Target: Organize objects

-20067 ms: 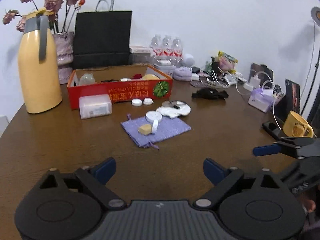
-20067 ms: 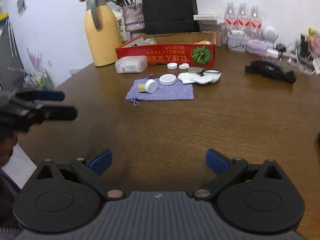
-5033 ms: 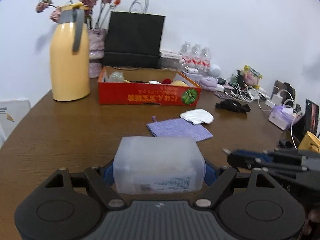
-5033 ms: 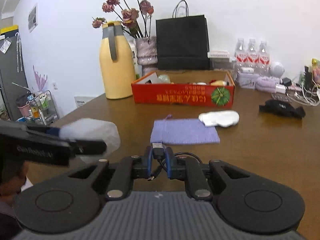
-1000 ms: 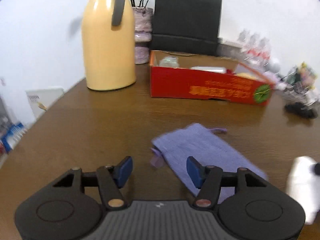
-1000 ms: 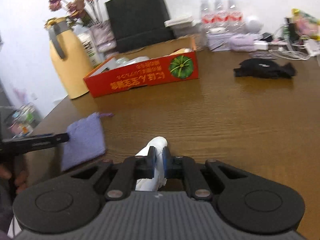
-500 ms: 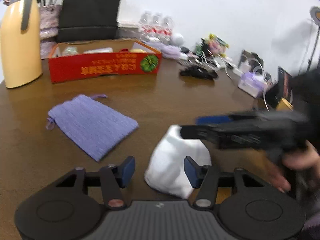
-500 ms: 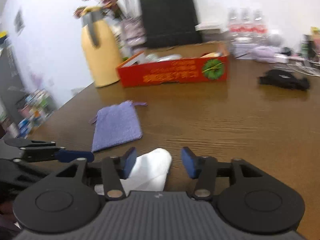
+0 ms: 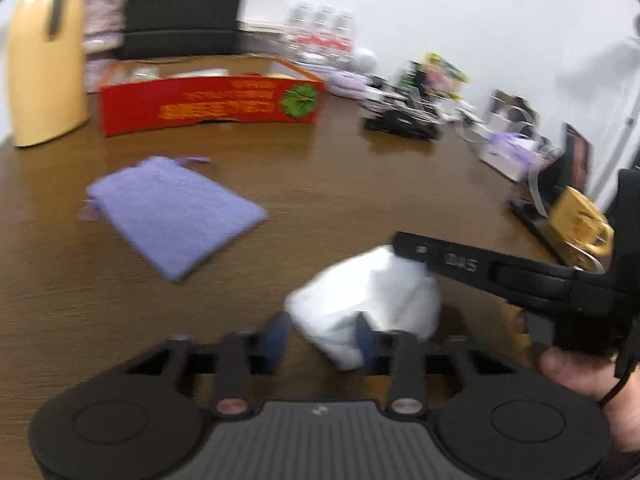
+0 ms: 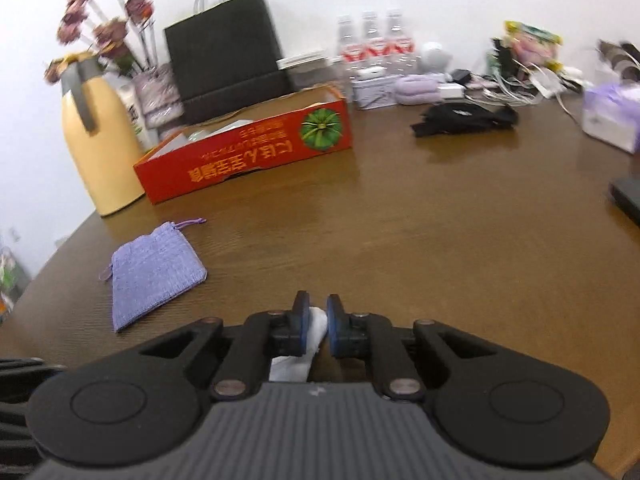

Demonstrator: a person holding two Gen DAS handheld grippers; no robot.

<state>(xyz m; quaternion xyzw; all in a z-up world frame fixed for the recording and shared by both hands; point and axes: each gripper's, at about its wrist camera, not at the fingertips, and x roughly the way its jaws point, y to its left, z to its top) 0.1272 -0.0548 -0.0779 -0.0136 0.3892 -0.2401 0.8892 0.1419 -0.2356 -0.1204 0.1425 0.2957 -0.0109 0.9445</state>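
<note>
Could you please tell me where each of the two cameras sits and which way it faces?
Left wrist: on the left tongs, angled down across the table; jaws closing around the white cloth; right tongs and a hand show.
Right wrist: on the right tongs, facing the red box; jaws closing on the cloth.
Shared: cloth, purple pouch, box.

Table [image 10: 440, 216]: wood grain, brown, showing a soft sheen.
Pouch [image 10: 154, 270]: lilac woven cloth, matt, looking coarse.
White cloth [image 9: 368, 300]: soft fabric, matt, creasing.
Box [image 10: 248, 160]: red printed cardboard, slightly glossy.
Bag [image 10: 224, 60]: black paper, matt.
Jug [image 10: 100, 140]: yellow body, smooth, looking like plastic.
Left gripper [image 9: 320, 338]: black matt plastic, ribbed housing.
</note>
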